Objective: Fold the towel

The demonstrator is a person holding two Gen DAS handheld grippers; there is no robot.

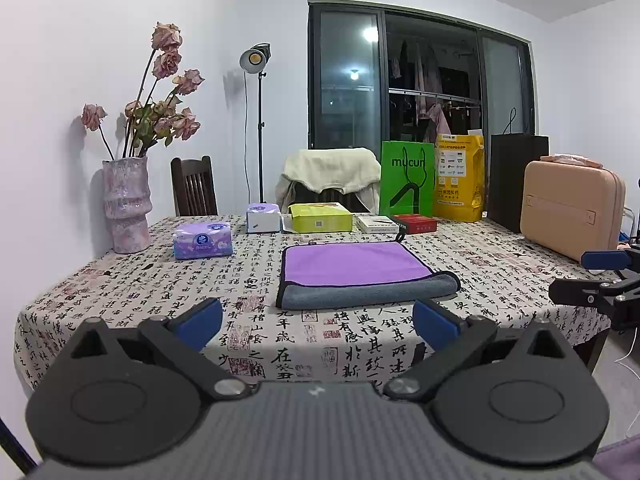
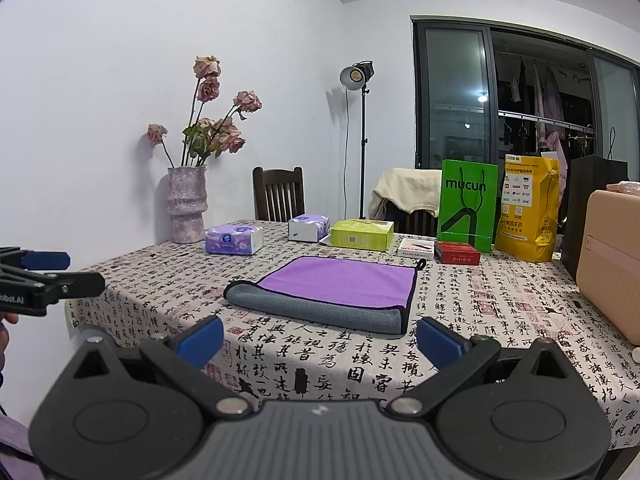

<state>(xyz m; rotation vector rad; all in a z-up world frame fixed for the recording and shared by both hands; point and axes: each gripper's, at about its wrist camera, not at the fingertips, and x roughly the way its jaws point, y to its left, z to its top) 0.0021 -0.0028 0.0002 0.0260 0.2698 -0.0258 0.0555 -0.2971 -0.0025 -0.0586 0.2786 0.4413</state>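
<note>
Towel lies at 12 o'clock, mid-table, one fold apparently done: purple face up, grey layer showing at near edge. Left gripper and right gripper both spread wide, empty, well short of cloth. Further fold likely left.

Left gripper: blue pads spread wide, empty, above the near table edge. Towel: purple face up, grey underside rolled along the near edge, flat on the calligraphy tablecloth. Right gripper: at the right border, only partly visible. Behind the towel: tissue pack, yellow-green box, green bag, beige case. Far left: vase of dried roses.
</note>
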